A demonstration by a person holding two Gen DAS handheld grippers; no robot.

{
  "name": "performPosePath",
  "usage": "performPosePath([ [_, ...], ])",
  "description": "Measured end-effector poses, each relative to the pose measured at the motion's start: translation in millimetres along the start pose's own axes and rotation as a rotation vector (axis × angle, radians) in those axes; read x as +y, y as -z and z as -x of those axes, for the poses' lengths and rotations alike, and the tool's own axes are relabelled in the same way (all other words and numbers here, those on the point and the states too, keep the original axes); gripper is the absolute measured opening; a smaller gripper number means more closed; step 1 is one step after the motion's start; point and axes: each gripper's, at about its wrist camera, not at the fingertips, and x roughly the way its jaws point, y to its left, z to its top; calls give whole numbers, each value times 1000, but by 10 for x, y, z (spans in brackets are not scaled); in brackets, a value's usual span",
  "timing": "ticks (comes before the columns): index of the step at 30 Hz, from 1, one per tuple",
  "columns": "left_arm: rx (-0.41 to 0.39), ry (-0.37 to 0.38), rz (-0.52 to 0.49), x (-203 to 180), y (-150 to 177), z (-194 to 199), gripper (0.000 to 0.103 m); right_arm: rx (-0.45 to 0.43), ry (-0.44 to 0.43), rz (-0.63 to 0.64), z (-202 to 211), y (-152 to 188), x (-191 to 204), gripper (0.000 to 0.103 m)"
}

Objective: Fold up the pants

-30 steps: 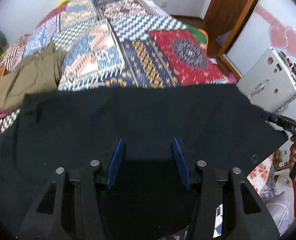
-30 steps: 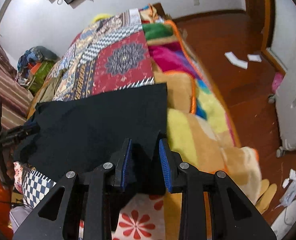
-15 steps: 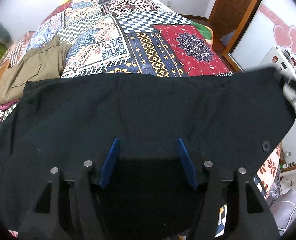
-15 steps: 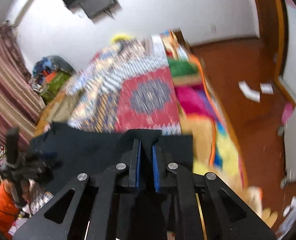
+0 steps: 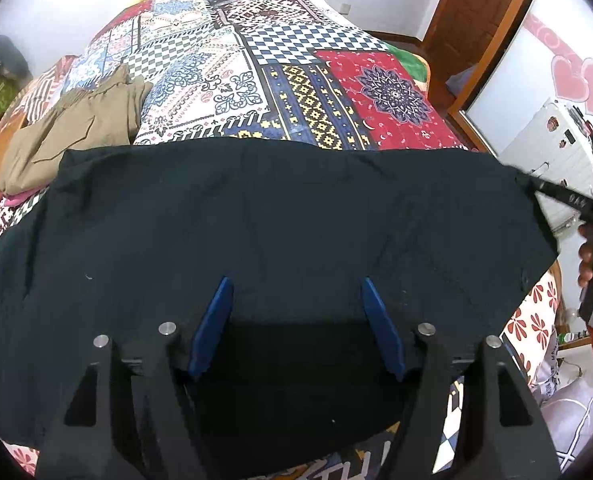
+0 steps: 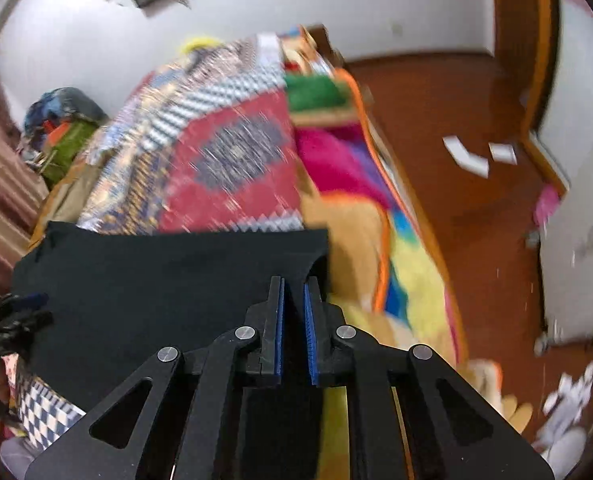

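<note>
Black pants (image 5: 280,216) spread flat across near end of bed (image 5: 296,80); left hand-held gripper (image 5: 296,332) over their near edge, jaws apart and just been widening, pads clear of cloth; right hand-held gripper (image 6: 294,320) clamped on pants' right corner; khaki garment (image 5: 76,128) lies beyond on the left.

The right-wrist view smears the bed (image 6: 232,160) and floor (image 6: 456,120), and the black pants (image 5: 256,220) run off the left-wrist view's left edge.
</note>
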Motion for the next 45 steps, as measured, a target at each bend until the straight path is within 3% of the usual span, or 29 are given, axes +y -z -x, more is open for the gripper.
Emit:
performPosePath([
  [5, -13, -4, -10, -15, -63, 79, 67, -24, 69, -22, 300, 92, -150, 9],
  [10, -63, -15, 7, 41, -125, 286, 67, -63, -4, -16, 605, 143, -34, 16],
  [19, -118, -108, 104, 625, 195, 858, 67, -3, -196, 180, 513, 261, 952, 19],
  [23, -106, -142, 147, 925, 502, 998, 67, 15, -262, 273, 446, 318, 1412, 28],
  [29, -47, -152, 202, 1297, 905, 842, 68, 84, -308, 362, 175, 463, 1925, 31],
  [32, -23, -109, 245, 1468, 1053, 663, 68, 169, -290, 380, -74, 579, 2046, 31],
  [35, -29, -47, 282, 1561, 1150, 575, 69, 216, -274, 368, -192, 655, 2034, 31],
  [39, -52, -51, 256, 1501, 1202, 548, 70, 272, -277, 345, -183, 697, 1960, 31],
  [45, -69, -38, 273, 1513, 1271, 550, 70, 286, -262, 343, -148, 746, 1946, 31],
])
